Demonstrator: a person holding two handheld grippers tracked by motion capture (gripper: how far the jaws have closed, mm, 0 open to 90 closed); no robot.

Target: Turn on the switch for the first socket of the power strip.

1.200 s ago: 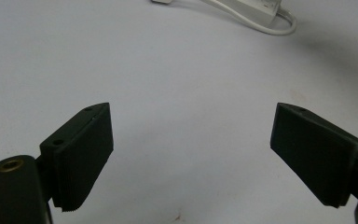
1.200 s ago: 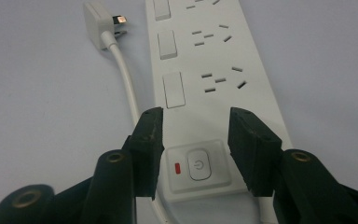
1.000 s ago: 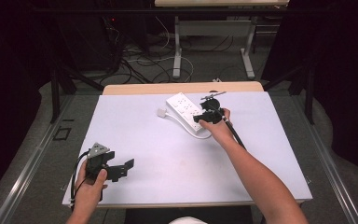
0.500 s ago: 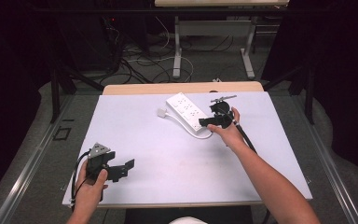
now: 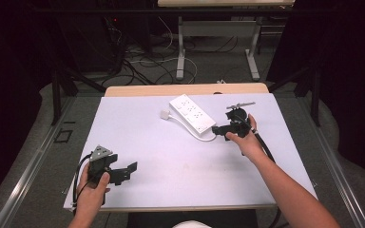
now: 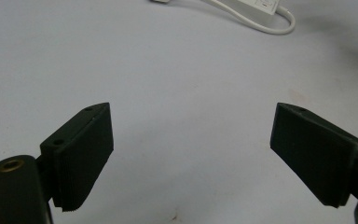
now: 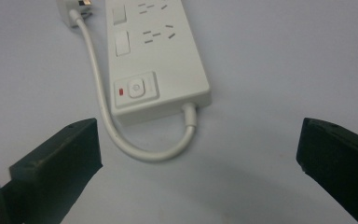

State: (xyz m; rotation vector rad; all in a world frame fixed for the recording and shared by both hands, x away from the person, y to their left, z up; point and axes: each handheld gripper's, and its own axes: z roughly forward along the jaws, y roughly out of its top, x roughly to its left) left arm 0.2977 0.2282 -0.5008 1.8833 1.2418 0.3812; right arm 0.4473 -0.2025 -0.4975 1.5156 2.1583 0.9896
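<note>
From above, a white rectangular plastic power strip (image 5: 192,112) lies slantwise on the far middle of the pale lilac tabletop (image 5: 180,161), its short white cable (image 5: 204,136) looping off its near end and running back along its left side to a small white plug (image 5: 165,115). The right tongs (image 5: 217,129), black and held in the person's right hand (image 5: 247,140), sit just right of the strip's near end with their jaws spread, touching nothing. The left tongs (image 5: 129,171) rest low at the near left corner, well apart from the strip, jaws also spread and empty.

Looking along the left tongs (image 6: 191,154), bare tabletop lies between the wide-set jaws; the cable loop (image 6: 272,25) shows far off.

Looking along the right tongs (image 7: 198,158), the strip's near end (image 7: 161,88) sits close ahead, with a square switch and a red mark, two white rocker switches beyond, and socket slots. The cable loop (image 7: 144,151) curves between the open jaws.
</note>
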